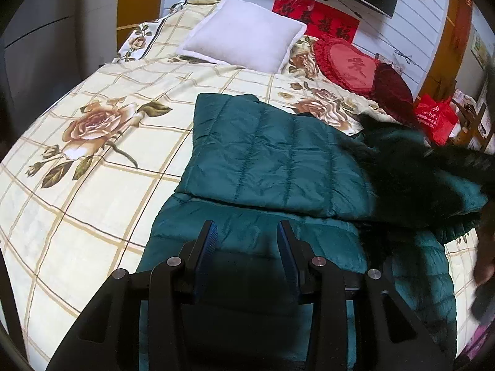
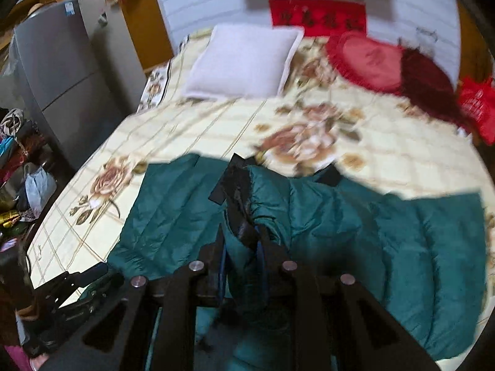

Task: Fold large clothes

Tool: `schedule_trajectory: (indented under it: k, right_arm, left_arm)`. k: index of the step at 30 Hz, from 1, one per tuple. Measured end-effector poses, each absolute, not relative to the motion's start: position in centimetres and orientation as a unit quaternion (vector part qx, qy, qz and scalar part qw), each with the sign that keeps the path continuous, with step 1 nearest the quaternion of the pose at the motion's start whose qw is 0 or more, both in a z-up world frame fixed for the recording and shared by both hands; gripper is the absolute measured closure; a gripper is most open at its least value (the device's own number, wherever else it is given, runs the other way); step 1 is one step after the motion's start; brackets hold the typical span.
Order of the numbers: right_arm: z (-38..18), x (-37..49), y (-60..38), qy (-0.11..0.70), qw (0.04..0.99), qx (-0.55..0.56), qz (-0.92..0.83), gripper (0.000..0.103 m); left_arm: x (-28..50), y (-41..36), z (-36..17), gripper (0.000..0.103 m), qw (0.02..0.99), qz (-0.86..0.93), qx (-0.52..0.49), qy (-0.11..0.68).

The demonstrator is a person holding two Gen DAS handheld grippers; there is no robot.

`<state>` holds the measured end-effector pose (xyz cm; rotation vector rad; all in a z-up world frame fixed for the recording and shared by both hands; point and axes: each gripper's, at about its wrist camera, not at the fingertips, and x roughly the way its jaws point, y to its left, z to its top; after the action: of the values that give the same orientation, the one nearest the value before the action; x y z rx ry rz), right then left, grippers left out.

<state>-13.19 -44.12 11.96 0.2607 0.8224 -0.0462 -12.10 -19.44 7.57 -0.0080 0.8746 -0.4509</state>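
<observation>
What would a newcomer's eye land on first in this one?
The dark green puffer coat sprawled across the floral bedspread, partly folded. Next, the right gripper, its fingers clamped on a bunched fold of the coat, and the red heart cushion beside the white pillow.

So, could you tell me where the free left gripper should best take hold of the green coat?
Probably the green coat at its folded panel's near-left corner, approached from the bed's bare left side: that edge lies flat, exposed, just ahead of the open left gripper.
</observation>
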Motion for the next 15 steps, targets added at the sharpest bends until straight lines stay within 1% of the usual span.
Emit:
schedule_trajectory:
  k: [1, 3, 4, 5, 6, 7, 8, 12, 13, 14, 15]
  right_arm:
    - [10.7, -12.4, -43.5, 0.411, 0.902, 0.134, -0.011, 0.086]
    - [8.8, -11.6, -42.6, 0.432, 0.89, 0.147, 0.006, 0.083]
    - [8.1, -11.4, -42.4, 0.442, 0.884, 0.155, 0.015, 0.074]
    - [7.9, -11.6, -42.5, 0.442, 0.882, 0.164, 0.028, 0.06]
    - [8.0, -12.2, -42.7, 0.436, 0.883, 0.172, 0.038, 0.052]
    - [8.4, -12.6, -42.9, 0.43, 0.884, 0.177, 0.043, 0.04]
    - [9.1, -13.2, -43.1, 0.424, 0.886, 0.181, 0.044, 0.037]
    - [12.0, -17.2, -45.0, 0.397, 0.899, 0.182, 0.04, 0.036]
    - [12.8, -18.3, -45.7, 0.392, 0.901, 0.181, 0.035, 0.035]
    - [13.4, -19.9, -46.5, 0.384, 0.904, 0.184, 0.032, 0.034]
    - [13.9, -20.9, -47.2, 0.379, 0.906, 0.186, 0.03, 0.033]
  left_arm:
    - [-12.0, -19.4, 7.5, 0.051, 0.881, -0.216, -0.005, 0.421]
    - [-11.8, -19.3, 7.2, 0.051, 0.88, -0.216, -0.006, 0.423]
    - [-11.7, -19.4, 7.2, 0.051, 0.879, -0.217, -0.006, 0.424]
    - [-11.7, -19.4, 7.1, 0.051, 0.878, -0.219, -0.006, 0.425]
    - [-11.7, -19.4, 7.0, 0.051, 0.877, -0.222, -0.008, 0.426]
    - [-11.6, -19.4, 7.0, 0.051, 0.875, -0.226, -0.012, 0.428]
    - [-11.6, -19.4, 6.9, 0.051, 0.871, -0.235, -0.022, 0.431]
    - [-11.5, -19.5, 7.2, 0.051, 0.853, -0.272, -0.076, 0.439]
    - [-11.5, -19.8, 7.3, 0.048, 0.85, -0.277, -0.083, 0.44]
    - [-11.5, -20.2, 7.4, 0.041, 0.846, -0.283, -0.091, 0.443]
    - [-11.4, -20.7, 7.4, 0.039, 0.84, -0.293, -0.102, 0.446]
